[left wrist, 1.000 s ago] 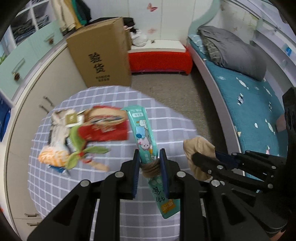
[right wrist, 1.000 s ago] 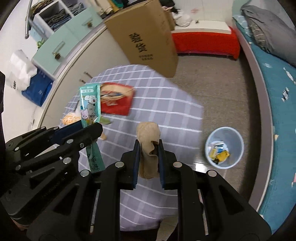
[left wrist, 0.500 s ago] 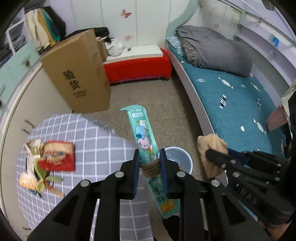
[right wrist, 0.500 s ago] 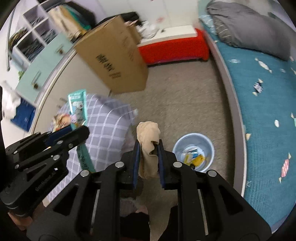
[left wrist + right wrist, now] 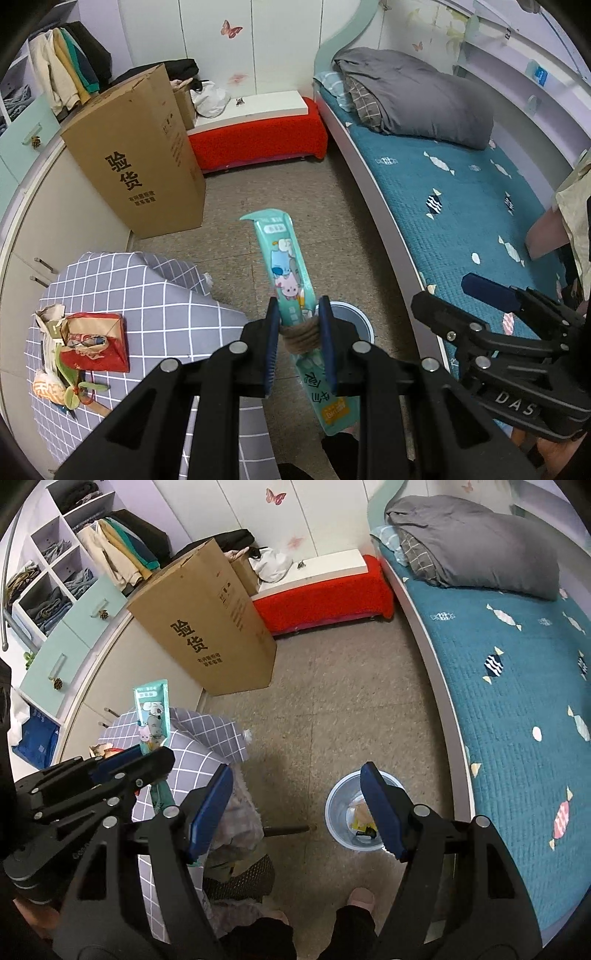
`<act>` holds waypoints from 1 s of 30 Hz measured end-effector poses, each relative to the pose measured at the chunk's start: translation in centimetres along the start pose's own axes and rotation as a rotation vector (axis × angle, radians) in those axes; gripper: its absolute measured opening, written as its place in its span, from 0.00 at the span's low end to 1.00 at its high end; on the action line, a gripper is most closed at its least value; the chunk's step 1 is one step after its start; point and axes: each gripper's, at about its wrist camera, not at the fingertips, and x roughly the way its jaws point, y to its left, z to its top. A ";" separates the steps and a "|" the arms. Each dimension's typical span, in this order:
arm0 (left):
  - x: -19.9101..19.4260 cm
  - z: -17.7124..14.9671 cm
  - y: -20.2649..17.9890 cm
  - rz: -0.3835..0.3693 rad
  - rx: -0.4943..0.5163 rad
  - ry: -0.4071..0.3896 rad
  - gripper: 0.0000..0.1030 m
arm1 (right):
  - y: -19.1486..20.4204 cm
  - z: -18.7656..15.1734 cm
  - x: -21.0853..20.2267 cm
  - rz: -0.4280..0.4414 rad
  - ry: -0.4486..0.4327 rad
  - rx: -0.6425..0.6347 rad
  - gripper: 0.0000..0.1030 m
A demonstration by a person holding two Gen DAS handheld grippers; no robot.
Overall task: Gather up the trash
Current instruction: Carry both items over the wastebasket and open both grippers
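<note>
Right tongs [image 5: 297, 805] are opening, nothing between them, above the bin [image 5: 343, 834]. Left tongs [image 5: 297, 339] pinch the wrapper [image 5: 284, 266], long axis pointing away, bin just beyond.

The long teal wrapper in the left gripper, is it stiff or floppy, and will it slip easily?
The teal wrapper looks fairly stiff: it stands up past the left gripper without drooping. It is probably light, being thin and flat. Its glossy film may slip, though the brown cord wound round it should help the grip.
</note>
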 end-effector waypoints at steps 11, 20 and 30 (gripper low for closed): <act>0.8 0.7 -1.8 -0.034 0.036 0.010 0.20 | -1.2 -0.1 -1.0 -0.020 -0.013 0.013 0.71; 1.3 1.5 -3.8 -0.055 0.051 0.001 0.20 | -3.1 -0.3 -2.3 -0.045 -0.044 0.036 0.71; 2.1 2.5 -5.6 -0.070 0.051 -0.019 0.61 | -5.4 -0.5 -3.6 -0.086 -0.076 0.087 0.73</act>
